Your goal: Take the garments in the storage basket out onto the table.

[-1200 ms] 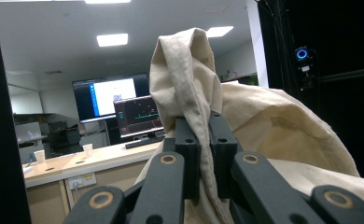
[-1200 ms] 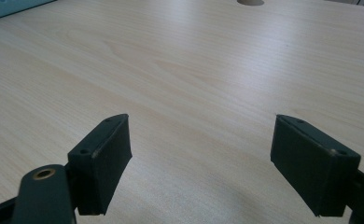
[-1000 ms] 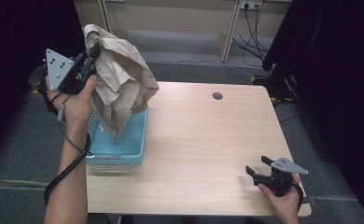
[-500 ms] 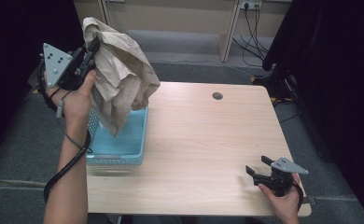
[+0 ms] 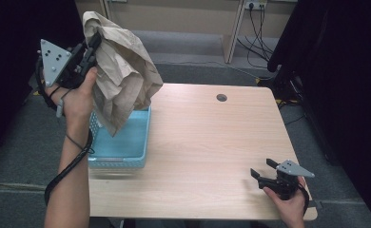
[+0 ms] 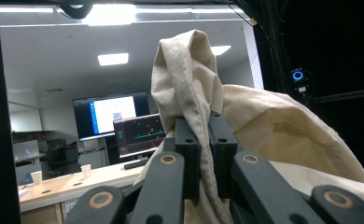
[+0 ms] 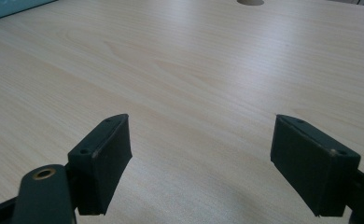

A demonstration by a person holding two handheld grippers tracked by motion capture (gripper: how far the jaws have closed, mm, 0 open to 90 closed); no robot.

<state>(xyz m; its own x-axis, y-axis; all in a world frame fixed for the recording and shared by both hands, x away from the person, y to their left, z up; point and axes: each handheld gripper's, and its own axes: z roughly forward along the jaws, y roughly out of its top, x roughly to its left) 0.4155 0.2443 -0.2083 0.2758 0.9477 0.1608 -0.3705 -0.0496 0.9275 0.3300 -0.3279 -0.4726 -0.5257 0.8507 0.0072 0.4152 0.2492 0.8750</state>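
My left tool (image 5: 92,46) is clenched on a fold of the beige cloth (image 5: 122,80); in the left gripper view the two pads pinch the fabric (image 6: 189,93) tight between them. I hold it raised off the surface, up past the far-left corner, and the cloth hangs in a crumpled bulk with its lowest tip dangling above the blue basket (image 5: 126,154). The basket sits at the left edge of the surface (image 5: 212,142), its near-left corner right by the rim. My right tool (image 5: 262,170) rests low at the near-right corner, jaws spread wide and gripping nothing; in the right gripper view bare wood shows between its pads (image 7: 103,163). From the basket's right wall across to the right edge the wood lies open, with a round cable hole (image 5: 221,98) near the far edge. My right hand (image 5: 288,202) sits at the near rim.
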